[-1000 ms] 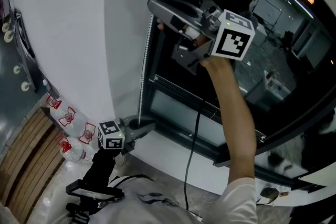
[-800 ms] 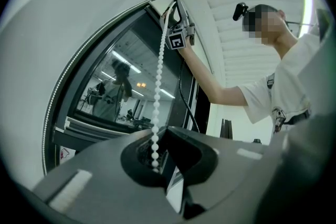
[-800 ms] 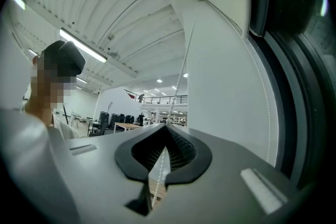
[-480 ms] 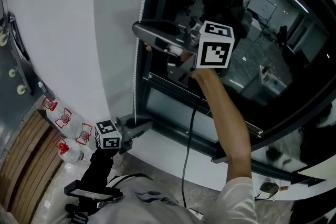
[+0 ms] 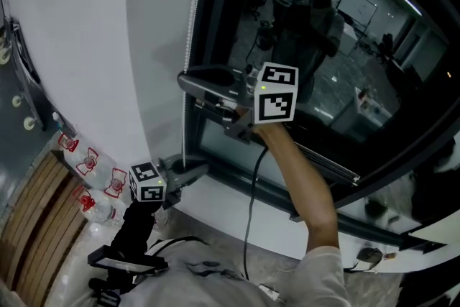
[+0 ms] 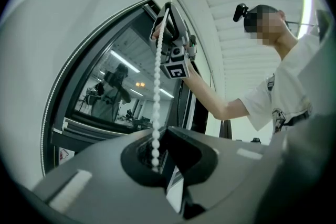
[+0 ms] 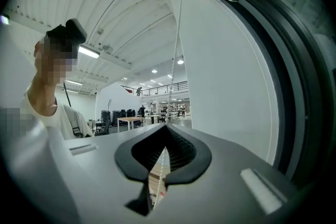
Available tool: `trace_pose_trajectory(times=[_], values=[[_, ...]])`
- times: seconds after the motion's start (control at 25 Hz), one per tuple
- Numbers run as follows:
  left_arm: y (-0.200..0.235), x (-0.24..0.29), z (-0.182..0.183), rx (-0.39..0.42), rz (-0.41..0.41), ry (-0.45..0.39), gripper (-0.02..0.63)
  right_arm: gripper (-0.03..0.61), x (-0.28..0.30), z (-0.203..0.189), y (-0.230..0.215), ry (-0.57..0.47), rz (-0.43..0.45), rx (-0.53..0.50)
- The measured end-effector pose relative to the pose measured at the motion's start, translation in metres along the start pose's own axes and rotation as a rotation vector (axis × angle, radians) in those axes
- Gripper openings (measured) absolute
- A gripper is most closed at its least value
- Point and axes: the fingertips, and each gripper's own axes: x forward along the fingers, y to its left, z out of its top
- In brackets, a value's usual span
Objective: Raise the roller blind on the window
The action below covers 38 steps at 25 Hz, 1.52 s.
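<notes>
Both hand-held grippers are clamped on the bead chain (image 5: 189, 25) of the roller blind. The right hand-held gripper (image 5: 186, 80) has its jaws pressed together on the chain. In the right gripper view the white beads rise out of the tips, and a short stretch shows through the hollow behind them. This hand-held gripper points about level at the left edge of the window (image 5: 345, 104), partway up the frame. Its marker cube faces the head camera, a bare forearm (image 5: 302, 183) reaches up to it, and a black cable (image 5: 251, 219) hangs down from it.

The left hand-held gripper (image 5: 204, 170) sits lower, near the bottom left corner of the frame and just above the white sill (image 5: 230, 216). Its jaw tips are together with the chain between them. In the left gripper view the beads run in a straight line from these jaws up to the other hand-held gripper overhead.

From the head view the chain follows the left side of the window frame, against the pale wall (image 5: 86, 32). The dark glass mirrors a lit room and the person. Plastic bottles (image 5: 97, 169) with red labels lie on the floor at lower left, well apart from the chain.
</notes>
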Motion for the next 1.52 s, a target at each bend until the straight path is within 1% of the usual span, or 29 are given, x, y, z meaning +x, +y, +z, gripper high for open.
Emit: trace_pose_trajectory(times=[0.28, 0.48, 0.6, 0.76, 0.88, 0.96, 1.04, 1.12, 1.2, 1.28, 1.52], values=[[-0.001, -0.005, 0.0, -0.009, 0.006, -0.007, -0.002, 0.005, -0.001, -0.053, 0.004, 0.026, -0.007, 0.067], [0.0, -0.009, 0.002, -0.014, 0.014, -0.018, -0.002, 0.005, 0.003, -0.108, 0.006, 0.092, -0.015, 0.123], [0.001, -0.011, 0.003, -0.015, 0.022, -0.021, -0.002, 0.005, 0.002, -0.138, 0.008, 0.111, -0.015, 0.171], [0.002, -0.014, 0.004, -0.019, 0.028, -0.027, -0.002, 0.005, 0.001, -0.164, 0.015, 0.135, -0.005, 0.211], [0.003, -0.015, 0.006, -0.019, 0.03, -0.032, -0.002, 0.005, 0.0, -0.172, 0.017, 0.144, 0.001, 0.225], [0.002, -0.015, 0.006, -0.019, 0.03, -0.035, -0.002, 0.006, -0.002, -0.17, 0.015, 0.12, -0.005, 0.206], [0.001, -0.015, 0.007, -0.015, 0.029, -0.036, -0.002, 0.008, -0.003, -0.165, 0.012, 0.119, -0.023, 0.142], [0.0, -0.015, 0.007, -0.012, 0.029, -0.034, -0.002, 0.03, -0.002, -0.154, 0.007, 0.112, -0.026, 0.096], [0.0, -0.015, 0.007, -0.013, 0.031, -0.033, -0.002, 0.06, -0.003, -0.128, 0.001, 0.057, -0.026, 0.089], [-0.001, -0.014, 0.006, -0.015, 0.031, -0.032, -0.002, 0.074, -0.004, -0.096, -0.007, 0.004, -0.028, 0.076], [0.0, -0.014, 0.006, -0.008, 0.029, -0.034, -0.002, 0.074, 0.0, -0.013, -0.02, -0.06, -0.02, -0.02]])
